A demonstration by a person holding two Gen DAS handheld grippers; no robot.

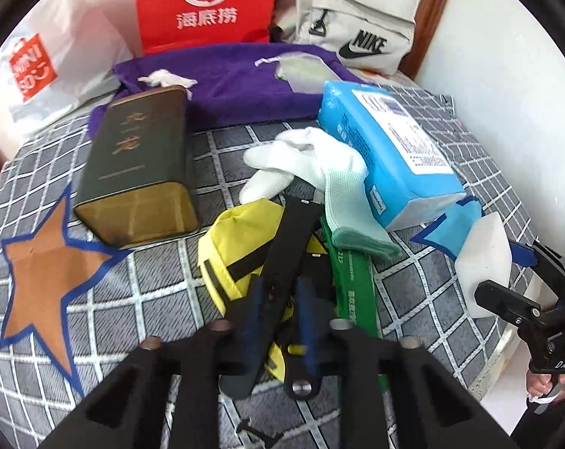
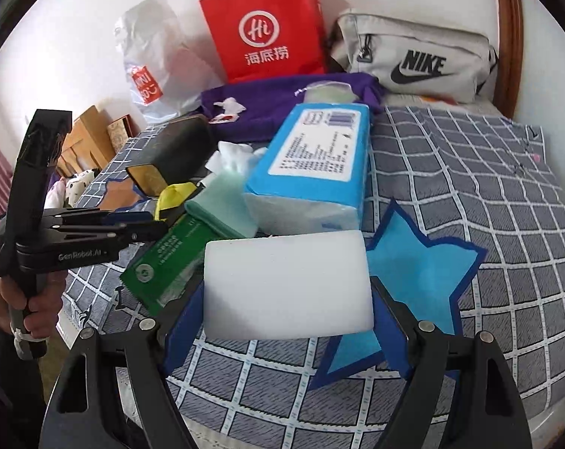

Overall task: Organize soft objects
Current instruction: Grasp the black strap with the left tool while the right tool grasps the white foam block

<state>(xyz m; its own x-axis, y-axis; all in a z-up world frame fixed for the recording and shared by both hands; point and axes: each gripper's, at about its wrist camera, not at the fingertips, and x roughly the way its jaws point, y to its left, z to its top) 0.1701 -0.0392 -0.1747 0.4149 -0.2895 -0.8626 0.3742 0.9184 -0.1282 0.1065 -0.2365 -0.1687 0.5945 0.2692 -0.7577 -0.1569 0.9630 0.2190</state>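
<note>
Near the bed's front edge, over the blue star patch (image 2: 424,262): one white sponge block (image 2: 288,288), held across its short ends between the right gripper (image 2: 288,310) fingers, spread to the block's width. Judged light, compressible, non-slip; a mid-block hold suits. Left gripper (image 1: 278,310): fingers nearly together on one black strap (image 1: 293,232), limp. Bed centre pile: one white glove (image 1: 308,164), one yellow pouch (image 1: 241,239), one blue tissue pack (image 2: 316,164), soft; one green band (image 2: 162,262); one tin (image 1: 140,168), rigid.
</note>
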